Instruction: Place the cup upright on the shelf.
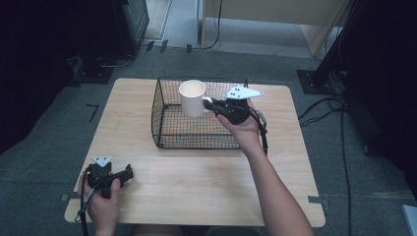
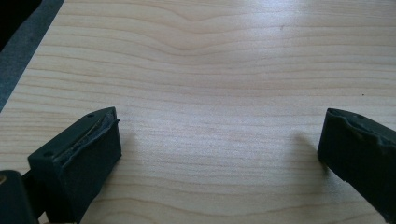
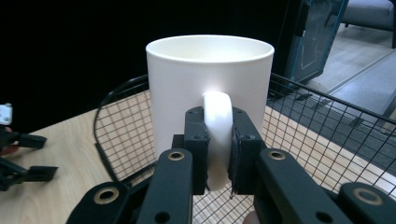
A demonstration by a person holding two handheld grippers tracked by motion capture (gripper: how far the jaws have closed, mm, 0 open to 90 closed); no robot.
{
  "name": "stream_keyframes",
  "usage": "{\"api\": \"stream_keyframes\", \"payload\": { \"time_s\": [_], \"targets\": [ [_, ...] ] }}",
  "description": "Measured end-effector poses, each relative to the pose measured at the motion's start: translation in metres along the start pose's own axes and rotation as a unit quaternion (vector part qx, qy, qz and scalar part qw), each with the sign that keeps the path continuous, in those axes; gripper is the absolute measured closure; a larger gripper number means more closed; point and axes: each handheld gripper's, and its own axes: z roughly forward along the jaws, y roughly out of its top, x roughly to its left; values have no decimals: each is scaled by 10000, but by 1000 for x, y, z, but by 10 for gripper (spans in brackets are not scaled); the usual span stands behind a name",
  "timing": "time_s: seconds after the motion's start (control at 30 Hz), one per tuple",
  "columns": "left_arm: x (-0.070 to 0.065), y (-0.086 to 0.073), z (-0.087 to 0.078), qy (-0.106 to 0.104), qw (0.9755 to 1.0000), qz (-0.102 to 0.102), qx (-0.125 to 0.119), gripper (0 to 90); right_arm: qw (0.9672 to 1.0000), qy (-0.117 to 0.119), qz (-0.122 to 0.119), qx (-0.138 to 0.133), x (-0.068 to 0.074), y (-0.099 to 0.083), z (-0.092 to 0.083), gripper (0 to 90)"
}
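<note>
A white mug (image 1: pixel 192 98) hangs upright over the black wire basket (image 1: pixel 162 123) at the middle back of the table. My right gripper (image 1: pixel 210 103) is shut on the mug's handle (image 3: pixel 217 128), its two pads pressed on either side of it, with the mug (image 3: pixel 209 88) held above the basket (image 3: pixel 317 135). My left gripper (image 1: pixel 129 173) rests at the table's near left corner, held in a hand. Its jaws stand wide apart in the left gripper view (image 2: pixel 219 154), with bare wood between them.
The light wooden table (image 1: pixel 196 187) has free surface in front of the basket and to both sides. Dark equipment and cables (image 1: pixel 334 105) lie on the grey floor around the table.
</note>
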Motion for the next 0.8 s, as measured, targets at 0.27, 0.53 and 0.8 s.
{"api": "stream_keyframes", "payload": {
  "time_s": [0.27,0.53,0.8],
  "targets": [
    [0,0,0,1,10000,2,-1,0,10000,68,11,38,-16,-4,20,808],
    [0,0,0,1,10000,0,-2,0,9998,142,23,98,-23,-6,38,808],
    [0,0,0,-7,10000,8,0,0,9997,191,30,146,-28,-14,55,807]
  ]
}}
